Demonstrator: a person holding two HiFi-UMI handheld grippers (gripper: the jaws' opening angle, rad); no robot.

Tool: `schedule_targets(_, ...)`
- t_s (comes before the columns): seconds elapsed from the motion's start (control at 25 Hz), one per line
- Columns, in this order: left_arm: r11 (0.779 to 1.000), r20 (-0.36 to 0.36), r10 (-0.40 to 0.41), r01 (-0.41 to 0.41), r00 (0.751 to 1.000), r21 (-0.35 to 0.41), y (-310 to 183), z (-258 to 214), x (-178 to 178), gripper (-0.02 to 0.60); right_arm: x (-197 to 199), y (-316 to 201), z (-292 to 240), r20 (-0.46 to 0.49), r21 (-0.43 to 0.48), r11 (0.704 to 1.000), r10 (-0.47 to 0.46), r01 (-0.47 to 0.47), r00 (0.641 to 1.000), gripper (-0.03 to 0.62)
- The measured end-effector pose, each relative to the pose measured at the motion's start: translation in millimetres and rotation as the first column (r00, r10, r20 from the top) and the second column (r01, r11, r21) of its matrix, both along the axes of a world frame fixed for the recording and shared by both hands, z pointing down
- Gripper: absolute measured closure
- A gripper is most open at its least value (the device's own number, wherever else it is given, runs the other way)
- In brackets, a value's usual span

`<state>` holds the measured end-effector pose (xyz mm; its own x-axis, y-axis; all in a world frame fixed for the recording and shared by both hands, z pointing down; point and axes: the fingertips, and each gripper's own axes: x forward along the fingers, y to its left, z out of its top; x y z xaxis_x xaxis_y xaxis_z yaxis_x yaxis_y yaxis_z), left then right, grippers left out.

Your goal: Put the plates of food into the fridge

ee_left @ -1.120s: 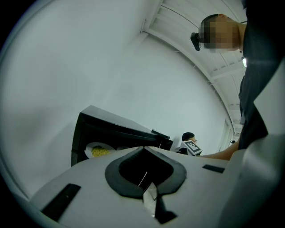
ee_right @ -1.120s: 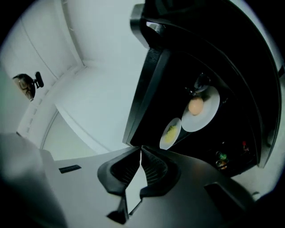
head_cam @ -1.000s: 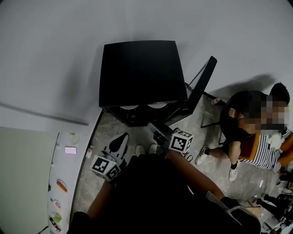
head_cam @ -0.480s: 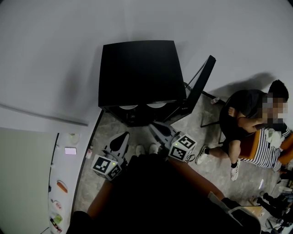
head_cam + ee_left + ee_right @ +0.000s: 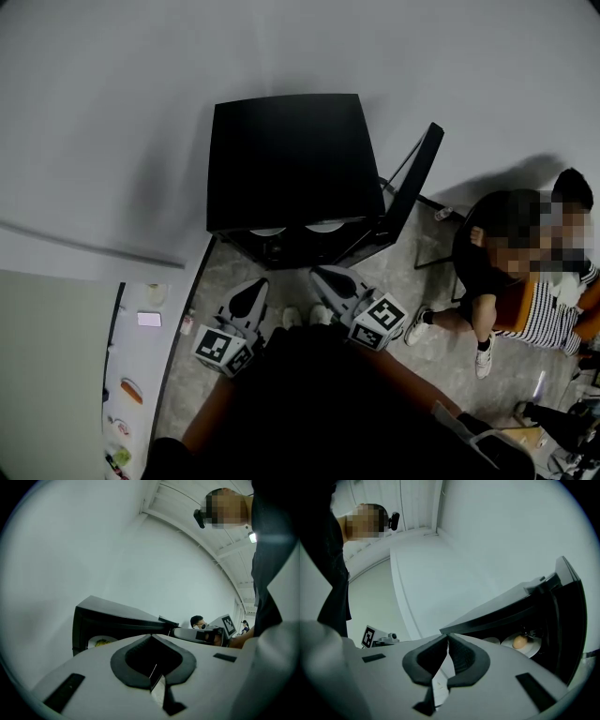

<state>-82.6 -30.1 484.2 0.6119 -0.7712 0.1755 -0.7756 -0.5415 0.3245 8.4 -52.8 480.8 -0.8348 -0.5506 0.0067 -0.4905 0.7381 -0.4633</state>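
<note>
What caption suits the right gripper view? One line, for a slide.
Right gripper, jaws shut and empty, faces the open black fridge, where a plate of food sits inside.

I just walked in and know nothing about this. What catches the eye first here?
A black fridge stands by the wall with its door swung open, two white plates of food side by side inside. Just before it hang the left tongs and the right tongs, both closed and empty. A person sits off to the right.
</note>
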Motion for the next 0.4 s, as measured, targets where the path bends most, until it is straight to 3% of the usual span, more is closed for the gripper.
schedule_targets(0.4, 1.000, 0.015, 0.018, -0.018, 1.000, 0.019, -9.4, -2.6, -2.0, 0.558, 2.1, -4.3, -2.5, -0.031, 0.052, 0.999, 0.005, -0.003, 1.000, 0.562)
